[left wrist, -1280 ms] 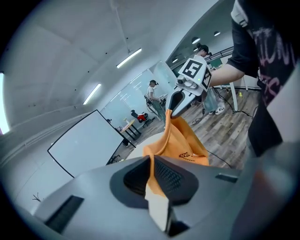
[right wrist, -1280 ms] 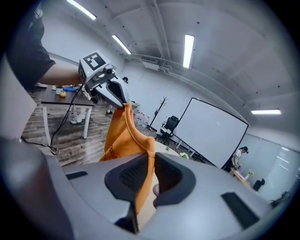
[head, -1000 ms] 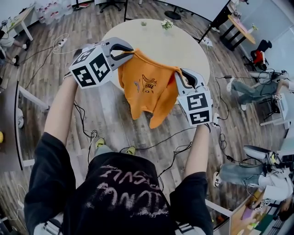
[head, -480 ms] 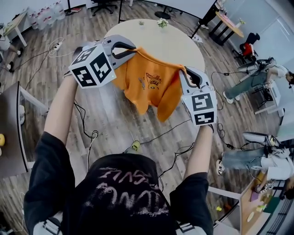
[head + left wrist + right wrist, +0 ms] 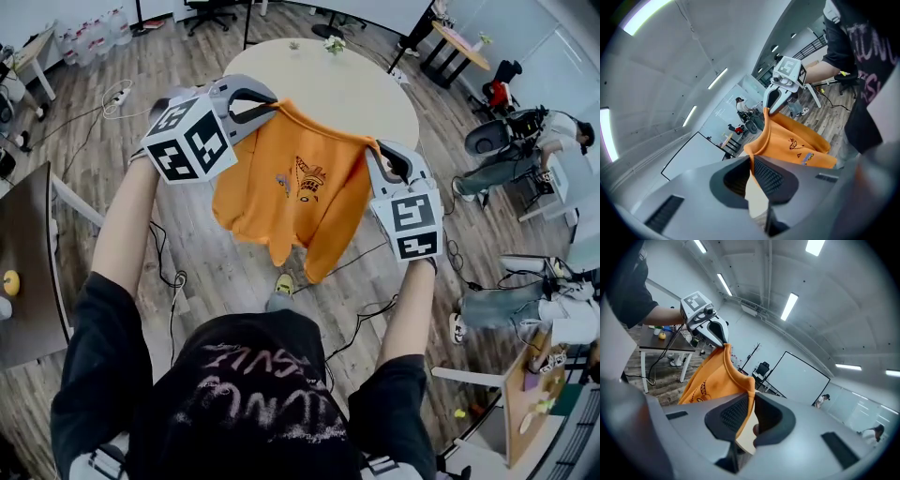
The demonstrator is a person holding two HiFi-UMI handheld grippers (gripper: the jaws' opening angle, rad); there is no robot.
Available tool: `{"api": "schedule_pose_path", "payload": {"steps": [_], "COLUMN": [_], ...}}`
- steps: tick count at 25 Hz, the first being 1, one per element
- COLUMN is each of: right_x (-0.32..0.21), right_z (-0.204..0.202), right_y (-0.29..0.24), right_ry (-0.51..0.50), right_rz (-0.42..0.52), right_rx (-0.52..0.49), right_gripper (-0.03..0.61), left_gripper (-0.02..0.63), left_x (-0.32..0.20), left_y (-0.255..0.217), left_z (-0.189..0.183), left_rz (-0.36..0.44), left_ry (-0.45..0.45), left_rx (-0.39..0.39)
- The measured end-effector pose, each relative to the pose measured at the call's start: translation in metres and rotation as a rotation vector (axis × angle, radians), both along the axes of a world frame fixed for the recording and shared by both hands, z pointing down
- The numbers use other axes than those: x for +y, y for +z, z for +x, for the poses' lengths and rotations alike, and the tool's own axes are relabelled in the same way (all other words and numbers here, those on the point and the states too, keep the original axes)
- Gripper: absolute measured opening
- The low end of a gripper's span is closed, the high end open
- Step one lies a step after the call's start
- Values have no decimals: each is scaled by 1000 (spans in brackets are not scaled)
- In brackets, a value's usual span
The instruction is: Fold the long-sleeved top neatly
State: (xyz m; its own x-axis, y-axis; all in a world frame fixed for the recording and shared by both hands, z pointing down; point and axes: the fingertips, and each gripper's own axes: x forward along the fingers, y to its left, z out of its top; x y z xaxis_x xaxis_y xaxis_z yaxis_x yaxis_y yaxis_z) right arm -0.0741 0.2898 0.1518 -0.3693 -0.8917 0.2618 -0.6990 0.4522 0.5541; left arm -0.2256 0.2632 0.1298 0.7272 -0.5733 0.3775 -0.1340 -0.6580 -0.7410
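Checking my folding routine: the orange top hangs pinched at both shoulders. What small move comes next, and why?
Probably carry the orange top forward and lay it flat on the round table. The left gripper and right gripper each clamp a shoulder, and the top dangles above the floor with no surface under it to fold against.

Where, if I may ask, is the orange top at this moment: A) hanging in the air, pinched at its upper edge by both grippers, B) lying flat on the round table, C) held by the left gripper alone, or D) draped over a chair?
A: the orange top hangs above the floor, with the left gripper and the right gripper each shut on its upper edge; it does not lie on the round table.
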Motion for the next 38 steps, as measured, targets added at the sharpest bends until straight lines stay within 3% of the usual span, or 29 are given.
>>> {"api": "schedule_pose_path", "payload": {"steps": [9, 15, 23, 29, 38], "right_x": [-40, -117, -217, -293, -358], "right_z": [9, 33, 92, 122, 149], "right_y": [26, 44, 58, 60, 69], "right_ry": [0, 3, 7, -5, -18], "right_rz": [-28, -61, -109, -121, -142], "right_rx": [-7, -12, -3, -5, 22], "right_gripper": [43, 43, 43, 43, 44], "left_gripper": [37, 37, 37, 37, 37], "left_x": [-39, -115, -220, -290, -357], "left_y": [27, 48, 65, 63, 77], "left_z": [8, 31, 89, 117, 145], "left_rz": [-24, -57, -84, -83, -113], "left_ry": [8, 3, -27, -46, -63], "left_rx": [-31, -68, -104, -100, -117]}}
